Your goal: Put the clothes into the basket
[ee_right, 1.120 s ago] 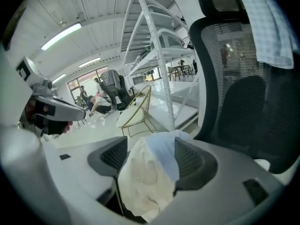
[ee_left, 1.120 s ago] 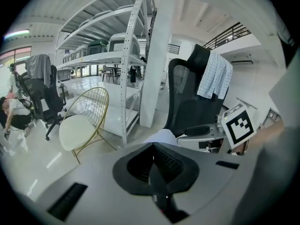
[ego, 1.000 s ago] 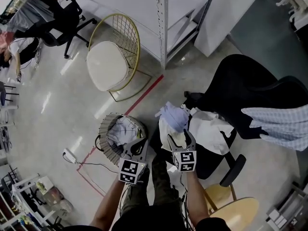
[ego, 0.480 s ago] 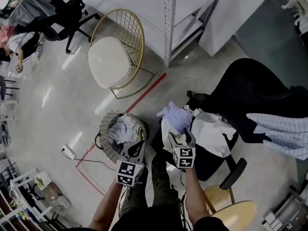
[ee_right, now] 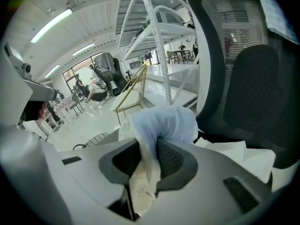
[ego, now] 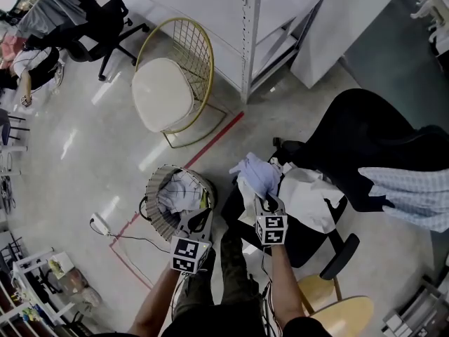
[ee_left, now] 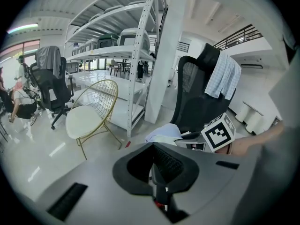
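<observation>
**Right hand-held gripper closes on the pale blue garment; basket waits to its left**

The right hand-held gripper (ee_right: 151, 146) points down at the heap of clothes (ego: 280, 188) on the seat of a black office chair (ego: 351, 132). Its jaws are closing, and the right gripper view shows a fold of the pale blue garment (ego: 256, 174) pinched between the pads, with a cream layer of cloth trailing down through the gap below. The rest of that garment bulges up just past the jaw tips. A white garment (ego: 312, 199) lies spread beside it on the same seat, to the right in the head view.

The left hand-held gripper (ee_left: 152, 156) is clenched with nothing between its jaws. It hangs over the near edge of the basket (ego: 151, 188), which stands on the floor just left of the chair and already has crumpled pale clothes in it. The person's legs (ego: 231, 272) are between the basket and the chair.

A checked cloth (ego: 407, 192) is draped over the chair's backrest. Further off stand a gold wire chair (ego: 172, 90) with a white cushion, and a white shelf rack (ego: 247, 41). A red tape line (ego: 214, 140) runs across the floor between the wire chair and the basket. A wooden stool (ego: 347, 311) is at the lower right, near the chair's base.
</observation>
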